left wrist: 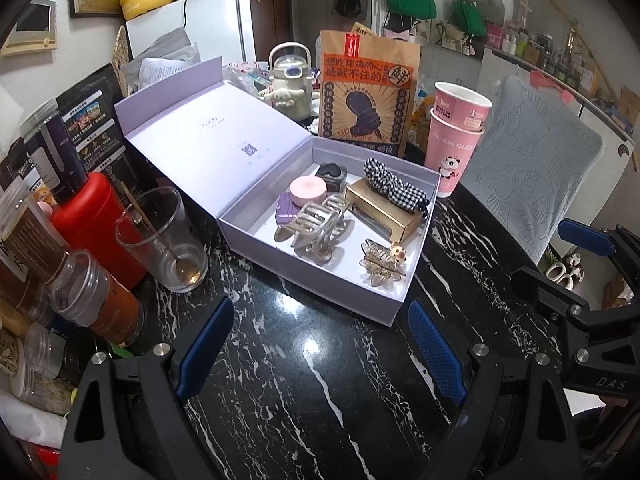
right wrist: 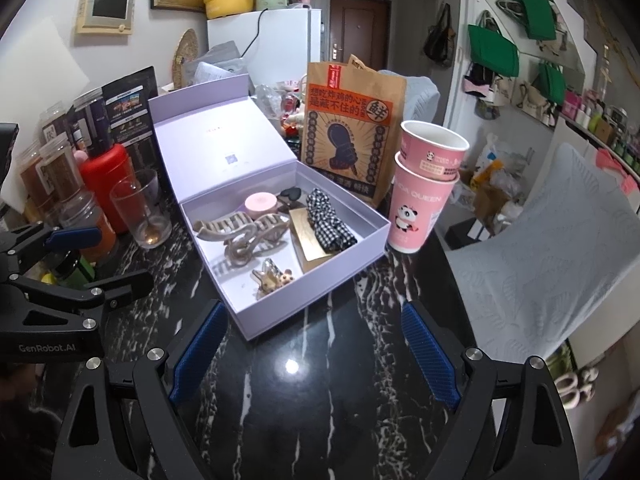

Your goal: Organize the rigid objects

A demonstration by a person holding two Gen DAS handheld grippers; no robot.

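- Left gripper (left wrist: 320, 344) and right gripper (right wrist: 312, 348) hover released, empty, over the marble table (right wrist: 320, 400).
- The lilac box (left wrist: 320, 280) sits open just beyond, holding hair claws (left wrist: 316, 228), a compact (left wrist: 308, 190) and a checked scrunchie (left wrist: 392, 184).
- Pink cups (right wrist: 420, 200) stand beside it.

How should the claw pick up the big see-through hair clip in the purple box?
Probably from above, closing across the narrow middle of the big hair clip, where its two toothed halves meet. It lies flat in the purple box, whose walls block a sideways approach. The gold box and pink round case sit close by, so come down from the open floor side. Both the left claw and right claw are open.
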